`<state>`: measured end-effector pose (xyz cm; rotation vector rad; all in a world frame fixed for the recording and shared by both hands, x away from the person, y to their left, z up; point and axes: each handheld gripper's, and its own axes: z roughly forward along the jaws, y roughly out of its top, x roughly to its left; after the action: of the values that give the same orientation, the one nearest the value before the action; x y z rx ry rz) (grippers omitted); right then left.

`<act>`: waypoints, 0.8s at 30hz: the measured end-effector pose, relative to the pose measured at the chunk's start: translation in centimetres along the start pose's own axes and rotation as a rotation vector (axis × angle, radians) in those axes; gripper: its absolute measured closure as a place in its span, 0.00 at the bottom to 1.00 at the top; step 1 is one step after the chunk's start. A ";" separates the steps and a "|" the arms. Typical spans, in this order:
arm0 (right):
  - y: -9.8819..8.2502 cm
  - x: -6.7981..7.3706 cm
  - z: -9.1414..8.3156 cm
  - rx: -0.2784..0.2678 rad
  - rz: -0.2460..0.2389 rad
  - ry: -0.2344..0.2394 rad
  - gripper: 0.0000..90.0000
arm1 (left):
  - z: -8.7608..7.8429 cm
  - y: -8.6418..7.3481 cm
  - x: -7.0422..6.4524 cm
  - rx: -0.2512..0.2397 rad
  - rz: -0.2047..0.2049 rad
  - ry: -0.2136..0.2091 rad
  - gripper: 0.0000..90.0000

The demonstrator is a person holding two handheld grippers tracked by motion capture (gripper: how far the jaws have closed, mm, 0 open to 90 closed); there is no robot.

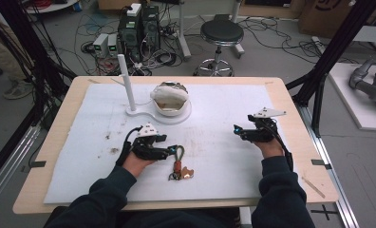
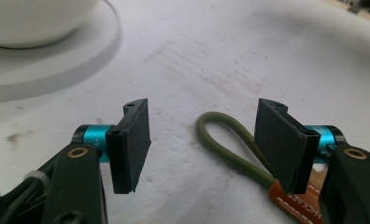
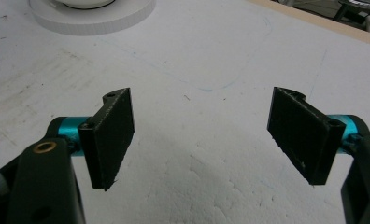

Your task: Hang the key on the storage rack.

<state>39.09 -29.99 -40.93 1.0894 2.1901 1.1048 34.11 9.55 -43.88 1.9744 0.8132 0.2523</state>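
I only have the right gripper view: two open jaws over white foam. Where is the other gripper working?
Observer: The left gripper sits beside a keychain on the foam mat.
Operator: Holding it?
Observer: No. In the left gripper view its green cord loop lies between open jaws, unpinched.
Operator: Anything attached?
Observer: A brown leather tag, by the right-hand jaw.
Operator: And that white disc ahead?
Observer: It's a stand base with an upright post and a bowl.

I see the keychain (image 1: 178, 166) lying flat on the white mat, toward six o'clock from the table's middle: an olive-green cord loop (image 2: 225, 142) points to twelve o'clock, a tan leather tab (image 2: 293, 203) joins it, and metal pieces lie at its six o'clock end.
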 end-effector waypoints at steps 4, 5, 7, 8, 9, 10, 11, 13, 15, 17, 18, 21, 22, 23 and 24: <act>0.0 0.1 0.1 0.007 -0.002 0.004 0.26 | 1.0 -0.2 -0.7 0.039 0.015 0.011 0.42; 0.0 0.1 0.1 0.008 -0.005 0.005 0.26 | 1.2 -0.3 -0.9 0.046 0.017 0.016 0.42; 0.0 0.2 0.1 0.010 -0.009 0.007 0.26 | 1.4 -0.4 -1.0 0.068 0.030 0.024 0.42; 0.0 0.2 0.1 0.011 -0.010 0.008 0.26 | 1.5 -0.4 -1.0 0.068 0.033 0.022 0.42; 0.0 0.2 0.1 0.011 -0.010 0.008 0.27 | 1.5 -0.4 -1.1 0.071 0.034 0.018 0.42; 0.0 0.2 0.1 0.011 -0.010 0.008 0.27 | 1.6 -0.4 -1.1 0.081 0.029 0.004 0.42; -0.1 0.1 0.1 0.011 -0.010 0.009 0.27 | 1.7 -0.4 -1.2 0.088 0.035 0.001 0.42; -0.1 0.1 0.1 0.015 -0.008 0.007 0.27 | 1.8 -0.4 -1.4 0.101 0.053 -0.001 0.41; -0.1 0.2 0.2 0.019 -0.012 0.012 0.27 | 1.9 -0.4 -1.6 0.111 0.085 -0.025 0.61; -0.1 0.2 0.2 0.020 -0.011 0.012 0.27 | 2.0 -0.4 -2.0 0.125 0.127 -0.036 0.65; -0.1 0.2 0.2 0.019 -0.016 0.012 0.27 | 2.0 -0.4 -2.1 0.126 0.143 -0.049 0.77; -0.1 0.2 0.2 0.017 -0.014 0.013 0.27 | 2.0 -0.4 -1.9 0.127 0.124 -0.065 0.84; -0.1 0.2 0.1 0.013 -0.010 0.010 0.27 | 2.0 -0.4 -1.8 0.125 0.108 -0.070 0.85; -0.1 0.2 0.1 0.013 -0.010 0.010 0.27 | 2.0 -0.4 -1.7 0.128 0.102 -0.070 0.85; -0.1 0.2 0.1 0.013 -0.009 0.010 0.27 | 1.9 -0.4 -1.6 0.129 0.094 -0.071 0.85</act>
<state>38.99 -29.83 -41.01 1.0811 2.2104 1.0960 33.71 7.31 -44.96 2.1337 0.7073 0.1879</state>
